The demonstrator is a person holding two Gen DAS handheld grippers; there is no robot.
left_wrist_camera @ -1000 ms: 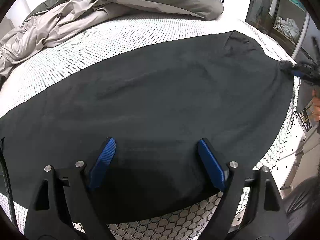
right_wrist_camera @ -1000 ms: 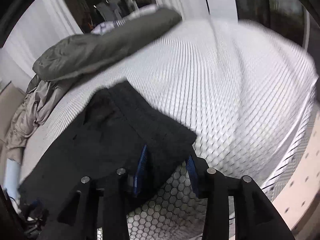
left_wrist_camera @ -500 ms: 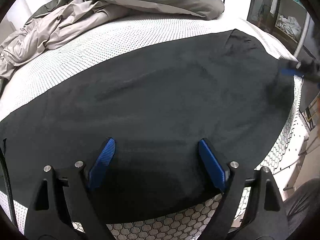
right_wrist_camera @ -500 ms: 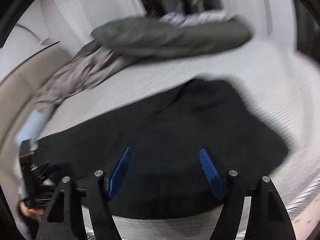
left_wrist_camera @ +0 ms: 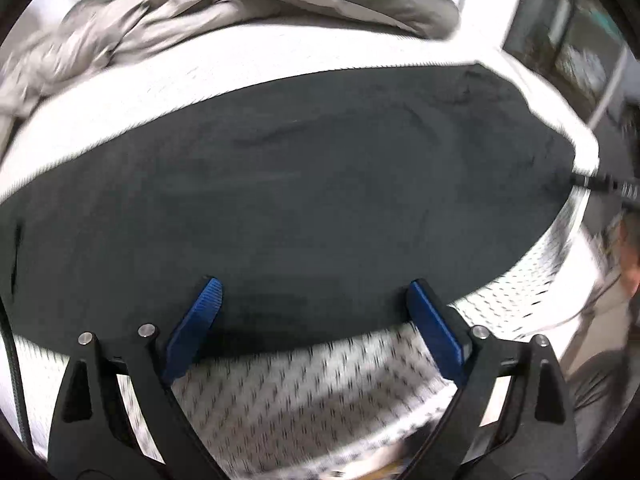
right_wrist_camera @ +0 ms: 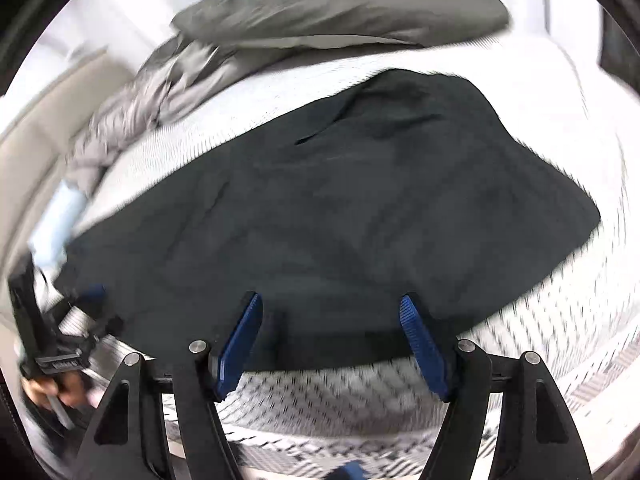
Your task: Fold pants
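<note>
My black pants [left_wrist_camera: 320, 200] lie flat, long axis left-right across the bed [left_wrist_camera: 200, 80]; both my left tongs [left_wrist_camera: 312, 320] and right tongs [right_wrist_camera: 330, 332] gape empty.

1. My left tongs [left_wrist_camera: 314, 312] point steeply down, blue pads spread wide with nothing pinched between them.
2. My right tongs [right_wrist_camera: 332, 332] are also angled down, jaws standing well apart and empty, a little narrower than the left pair.
3. From the right wrist view I can see the left tongs at the far left edge, with the hand [right_wrist_camera: 48, 390] wrapped round their grip.
4. From the left wrist view the right tongs show only as a dark tip at the right edge, blurred.
</note>
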